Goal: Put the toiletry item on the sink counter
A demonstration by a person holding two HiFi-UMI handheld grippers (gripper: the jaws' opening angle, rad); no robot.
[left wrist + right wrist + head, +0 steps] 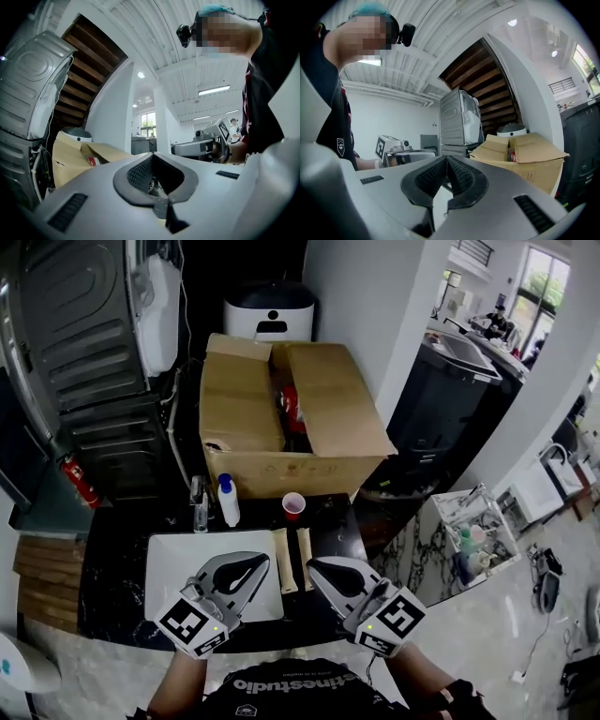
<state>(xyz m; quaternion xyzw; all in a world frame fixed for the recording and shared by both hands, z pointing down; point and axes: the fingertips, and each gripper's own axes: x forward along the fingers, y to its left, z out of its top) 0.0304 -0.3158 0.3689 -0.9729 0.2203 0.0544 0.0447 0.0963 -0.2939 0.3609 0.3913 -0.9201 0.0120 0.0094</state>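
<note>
Hovering w/ jaws together, empty: L gripper [253,564], R gripper [320,567]; blue-cap bottle [228,502] ahead of L gripper, apart, on counter [111,589].

Right gripper [446,159] closed and empty, open cardboard box [534,151] beyond.

On the worktop [112,568] the sink [164,559] is set toward the left, with the tap [198,507] at its far edge. Just right of the tap stands a bottle [228,501], and farther right a cup [293,505]. Two tubes [282,563] lie side by side just right of the sink. Behind these sits an open cardboard box [323,390], with an appliance [272,310] behind it and stacked machines [84,352] to its left. Beyond the worktop's right end, lower down, is a basket [473,526].
</note>
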